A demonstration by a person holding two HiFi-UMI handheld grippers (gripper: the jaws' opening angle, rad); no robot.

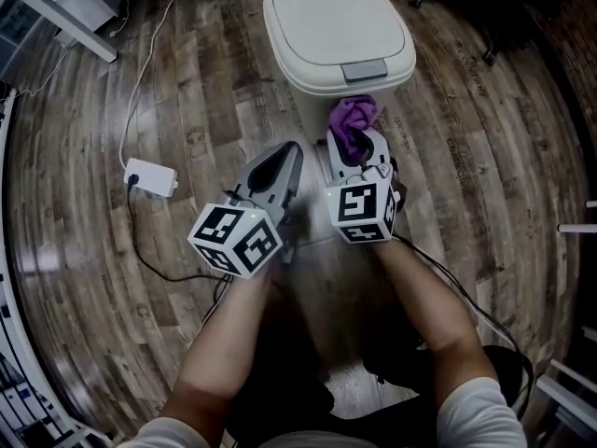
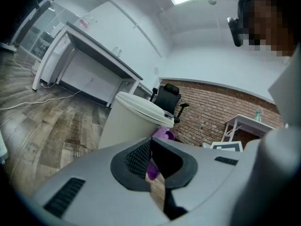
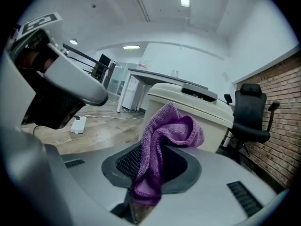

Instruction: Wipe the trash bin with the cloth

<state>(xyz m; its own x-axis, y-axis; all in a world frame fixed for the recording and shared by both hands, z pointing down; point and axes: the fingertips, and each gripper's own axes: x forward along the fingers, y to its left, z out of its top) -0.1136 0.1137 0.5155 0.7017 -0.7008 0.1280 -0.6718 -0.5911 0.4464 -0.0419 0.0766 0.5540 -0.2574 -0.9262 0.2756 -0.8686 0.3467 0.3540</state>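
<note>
My right gripper (image 1: 362, 149) is clamped on the purple cloth (image 1: 352, 118) near the bin (image 1: 336, 26) front. My left gripper (image 1: 287, 150) is beside it, jaws together, empty.

Bright ceiling strips, fisheye edges, sharp

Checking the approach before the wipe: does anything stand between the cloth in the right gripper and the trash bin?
Nothing visible does. The right gripper is shut on the cloth, right in front of the trash bin. The left gripper, shut and empty, sits beside it, out of that path.
</note>
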